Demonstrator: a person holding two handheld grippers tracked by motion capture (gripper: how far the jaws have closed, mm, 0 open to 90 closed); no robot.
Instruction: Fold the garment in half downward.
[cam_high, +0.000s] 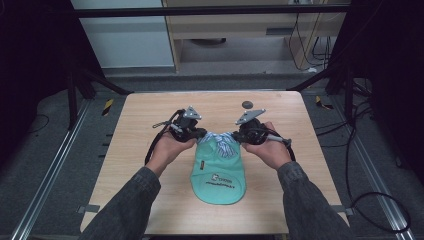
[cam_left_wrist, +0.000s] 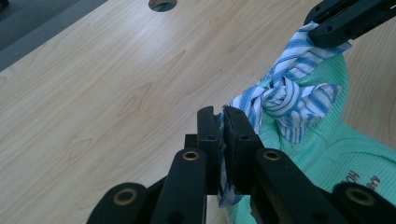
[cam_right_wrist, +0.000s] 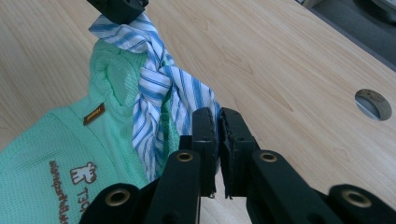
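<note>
A small mint-green knitted garment with a printed logo lies flat on the wooden table. Its blue-and-white striped ties are twisted into a knot at the garment's far end. My left gripper is shut on one striped tie end. My right gripper is shut on the other tie end. The two grippers face each other across the knot, with the ties stretched between them. In the right gripper view the garment lies to the left.
A round cable hole sits in the table beyond the right gripper. Bare wood surrounds the garment on all sides. Black frame legs and cables stand on the floor around the table.
</note>
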